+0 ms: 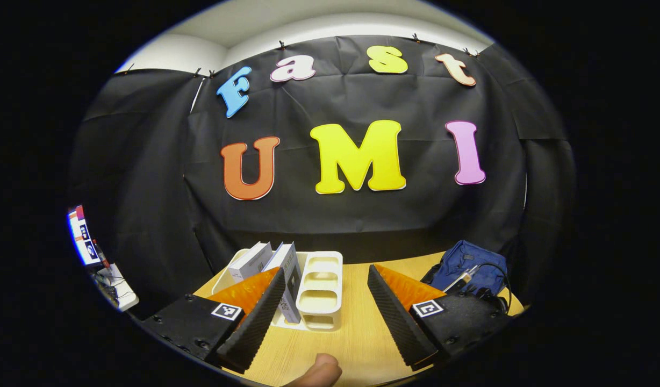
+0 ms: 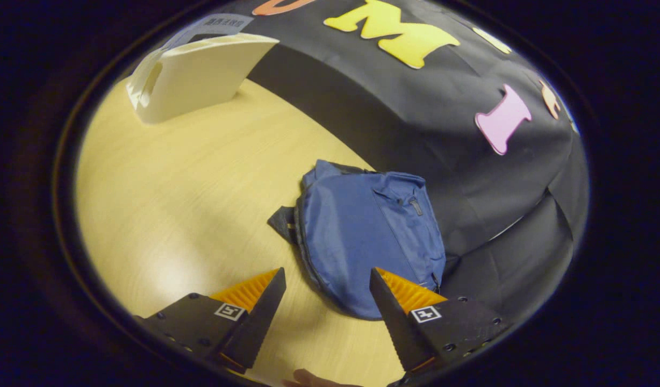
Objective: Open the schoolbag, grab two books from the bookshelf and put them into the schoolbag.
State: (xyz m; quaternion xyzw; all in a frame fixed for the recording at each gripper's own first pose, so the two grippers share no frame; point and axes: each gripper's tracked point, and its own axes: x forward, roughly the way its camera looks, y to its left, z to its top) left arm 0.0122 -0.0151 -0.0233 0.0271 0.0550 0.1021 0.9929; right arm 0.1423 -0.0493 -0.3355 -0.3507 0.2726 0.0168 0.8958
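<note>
Two books (image 1: 271, 263) stand leaning in the white bookshelf (image 1: 322, 290) on the wooden table (image 1: 357, 333), their printed covers too small to read. The left gripper (image 1: 325, 279) is spread wide, holding nothing. The right gripper (image 2: 327, 279) hangs agape over one blue schoolbag (image 2: 370, 236), zipped shut.

Two books (image 1: 265, 263) (leaning in one bookshelf (image 1: 322, 290)), one schoolbag (image 2: 367, 236), one table (image 2: 201, 188).

Both the left tongs (image 1: 325, 274) and the right tongs (image 2: 327, 275) hang with jaws spread wide, gripping nothing.
</note>
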